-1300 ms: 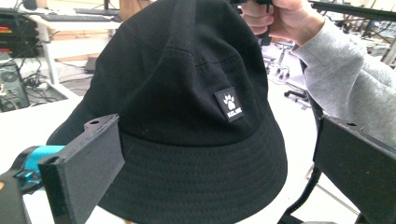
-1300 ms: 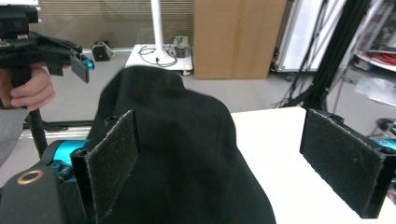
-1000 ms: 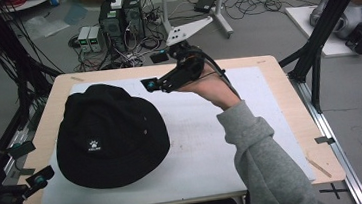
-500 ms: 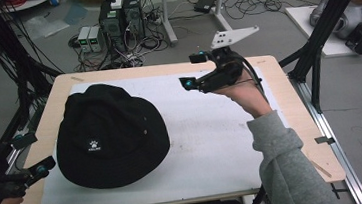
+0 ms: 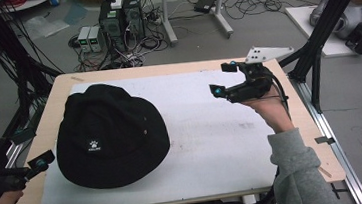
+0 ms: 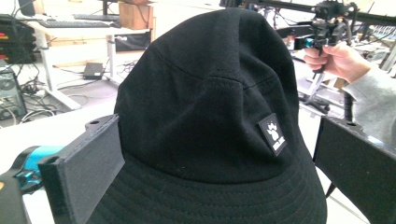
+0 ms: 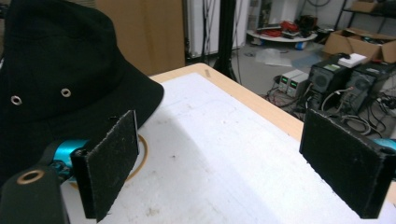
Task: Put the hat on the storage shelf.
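Note:
A black bucket hat (image 5: 109, 136) with a small white logo patch lies on the left half of the white board (image 5: 223, 143). My left gripper (image 5: 32, 148) is held at the table's front left corner, just off the hat's brim, jaws open. In the left gripper view the hat (image 6: 210, 93) rises close ahead of the left gripper (image 6: 219, 168). My right gripper (image 5: 223, 79) hovers over the board's far right part, well clear of the hat, open and holding nothing. In the right gripper view the right gripper (image 7: 229, 163) faces bare board, with the hat (image 7: 56, 74) at the left.
The board lies on a wooden table (image 5: 296, 121). Black frame posts (image 5: 323, 33) stand at both sides of the table. Computers and cables (image 5: 120, 17) sit on the floor beyond the far edge. The person's right hand and the right gripper (image 6: 322, 28) appear behind the hat.
The right gripper has moved to the right, away from the hat's far side, and a little lower. The left gripper has stayed in place.

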Action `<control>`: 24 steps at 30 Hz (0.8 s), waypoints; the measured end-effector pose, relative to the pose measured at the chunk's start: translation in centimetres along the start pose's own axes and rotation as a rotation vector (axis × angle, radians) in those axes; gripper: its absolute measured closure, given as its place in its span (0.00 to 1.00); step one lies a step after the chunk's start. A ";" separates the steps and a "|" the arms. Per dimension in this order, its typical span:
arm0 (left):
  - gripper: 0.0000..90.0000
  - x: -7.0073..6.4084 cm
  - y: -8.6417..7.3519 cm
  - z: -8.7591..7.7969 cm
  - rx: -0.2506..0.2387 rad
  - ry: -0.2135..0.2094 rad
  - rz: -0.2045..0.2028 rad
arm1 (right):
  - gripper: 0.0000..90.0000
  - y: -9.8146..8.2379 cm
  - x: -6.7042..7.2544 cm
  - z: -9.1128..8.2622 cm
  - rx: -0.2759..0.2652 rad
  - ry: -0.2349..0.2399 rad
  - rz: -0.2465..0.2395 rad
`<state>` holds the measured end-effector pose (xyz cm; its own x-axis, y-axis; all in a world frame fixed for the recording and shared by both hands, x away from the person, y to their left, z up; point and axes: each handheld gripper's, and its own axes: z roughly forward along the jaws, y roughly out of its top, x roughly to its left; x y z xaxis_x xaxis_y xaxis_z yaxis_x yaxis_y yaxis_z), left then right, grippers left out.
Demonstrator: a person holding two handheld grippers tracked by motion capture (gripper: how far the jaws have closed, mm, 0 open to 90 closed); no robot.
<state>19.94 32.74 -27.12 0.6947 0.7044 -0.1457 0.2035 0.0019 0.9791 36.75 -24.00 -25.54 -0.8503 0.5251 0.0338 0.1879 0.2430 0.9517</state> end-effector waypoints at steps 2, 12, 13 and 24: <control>0.03 0.0 0.0 0.1 -0.002 0.001 0.000 | 0.12 -0.8 -0.4 -0.7 -0.006 -0.014 0.016; 0.03 0.4 -0.2 0.4 0.003 0.005 -0.011 | 0.12 -3.8 -2.0 -4.5 -0.040 -0.132 0.083; 0.03 0.5 -0.2 0.4 0.004 0.006 -0.010 | 0.12 -4.1 -2.1 -4.8 -0.042 -0.144 0.081; 0.03 1.1 -0.4 0.3 -0.006 0.014 -0.023 | 0.12 -5.9 -1.6 -7.1 -0.038 -0.207 0.081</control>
<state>20.78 33.31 -27.72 0.6799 0.7141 -0.1667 0.2154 0.0228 0.9763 33.47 -32.06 -29.02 -0.7138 0.6986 0.0506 0.2291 0.1645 0.9594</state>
